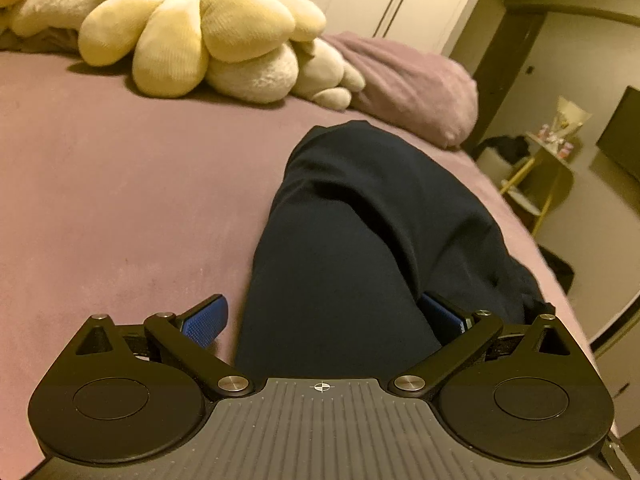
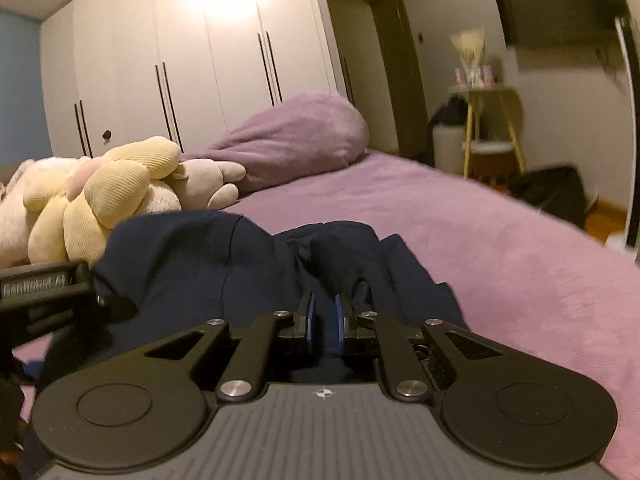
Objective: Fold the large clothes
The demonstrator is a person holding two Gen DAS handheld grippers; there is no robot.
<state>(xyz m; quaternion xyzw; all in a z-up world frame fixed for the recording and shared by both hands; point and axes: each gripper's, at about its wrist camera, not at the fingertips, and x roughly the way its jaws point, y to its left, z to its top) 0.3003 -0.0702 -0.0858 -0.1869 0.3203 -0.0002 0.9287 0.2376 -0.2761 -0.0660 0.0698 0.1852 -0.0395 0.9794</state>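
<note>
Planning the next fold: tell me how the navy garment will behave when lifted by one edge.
The navy garment looks floppy: it lies in soft rolls and creases on the purple bedspread, so it will likely drape and sag. It bunches between the right gripper jaws, suggesting thick, easily pinched cloth. Probably not slippery; the weave looks matte.

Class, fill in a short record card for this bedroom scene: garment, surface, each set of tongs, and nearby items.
garment: dark navy garment, bunched, not yet folded flat
surface: purple bed cover
left tongs: open, fabric lying between the fingers
right tongs: shut on a fold of the garment
nearby: yellow flower plush, purple pillow
</note>
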